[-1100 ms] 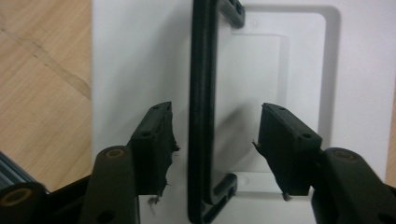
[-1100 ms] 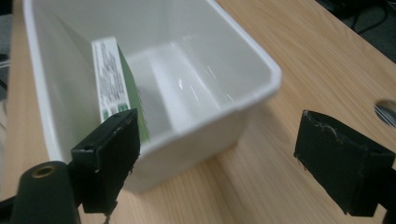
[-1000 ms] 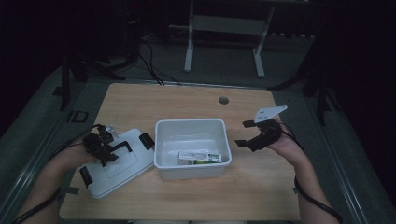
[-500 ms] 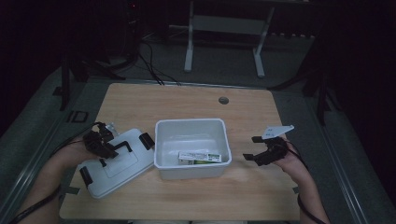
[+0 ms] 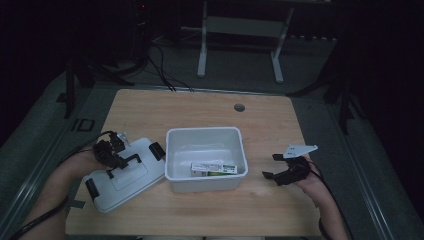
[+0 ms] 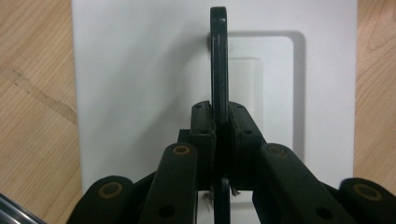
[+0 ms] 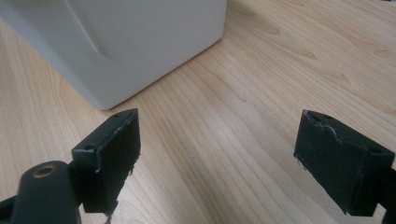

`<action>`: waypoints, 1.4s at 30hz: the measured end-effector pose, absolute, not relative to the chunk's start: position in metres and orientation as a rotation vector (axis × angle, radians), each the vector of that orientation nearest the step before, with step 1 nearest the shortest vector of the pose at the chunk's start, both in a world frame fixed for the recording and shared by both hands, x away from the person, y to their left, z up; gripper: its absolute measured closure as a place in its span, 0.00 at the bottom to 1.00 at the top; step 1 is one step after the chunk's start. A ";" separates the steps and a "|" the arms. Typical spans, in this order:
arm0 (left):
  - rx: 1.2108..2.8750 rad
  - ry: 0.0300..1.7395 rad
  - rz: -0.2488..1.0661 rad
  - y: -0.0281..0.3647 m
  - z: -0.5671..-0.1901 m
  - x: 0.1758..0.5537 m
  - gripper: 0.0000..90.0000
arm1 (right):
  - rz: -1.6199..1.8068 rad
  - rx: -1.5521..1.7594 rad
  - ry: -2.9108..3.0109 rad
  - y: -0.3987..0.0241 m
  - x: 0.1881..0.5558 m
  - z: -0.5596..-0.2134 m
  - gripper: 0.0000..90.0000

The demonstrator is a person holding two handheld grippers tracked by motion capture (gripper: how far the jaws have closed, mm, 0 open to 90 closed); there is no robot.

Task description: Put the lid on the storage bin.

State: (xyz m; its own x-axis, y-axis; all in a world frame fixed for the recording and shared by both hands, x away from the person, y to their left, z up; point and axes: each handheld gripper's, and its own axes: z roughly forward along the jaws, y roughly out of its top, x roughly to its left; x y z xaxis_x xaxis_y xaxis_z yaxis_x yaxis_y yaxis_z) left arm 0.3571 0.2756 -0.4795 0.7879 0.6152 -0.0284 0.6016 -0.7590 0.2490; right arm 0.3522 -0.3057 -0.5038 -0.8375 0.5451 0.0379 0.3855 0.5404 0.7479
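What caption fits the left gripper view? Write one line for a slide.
Left gripper clamped on the black handle of the white lid.

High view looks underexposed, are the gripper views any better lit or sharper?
High view: dim, surroundings near black, table and bin readable. Left gripper view: bright, lid evenly lit, handle casts a soft shadow. Right gripper view: well lit, wood grain sharp, no glare.

Dim, grainy high view (dark surroundings), both gripper views brighter, sharp, soft shadows
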 end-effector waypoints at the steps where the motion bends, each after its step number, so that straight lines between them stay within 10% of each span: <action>1: 2.738 0.941 0.089 0.276 -0.479 0.357 0.92 | 1.181 0.788 2.571 -0.306 0.351 -0.504 0.16; 42: 2.681 0.720 0.219 0.264 -0.342 0.330 0.93 | 1.242 0.795 2.543 -0.315 0.337 -0.515 0.16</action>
State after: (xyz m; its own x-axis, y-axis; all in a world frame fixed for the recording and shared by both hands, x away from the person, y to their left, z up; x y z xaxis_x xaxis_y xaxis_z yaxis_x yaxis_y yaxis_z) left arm 0.3299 0.2642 -0.3421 0.8584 0.5099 0.0560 0.4549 -0.8072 0.3761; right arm 0.3371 -0.3153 -0.5146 -0.8347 0.5482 0.0528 0.3785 0.5014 0.7780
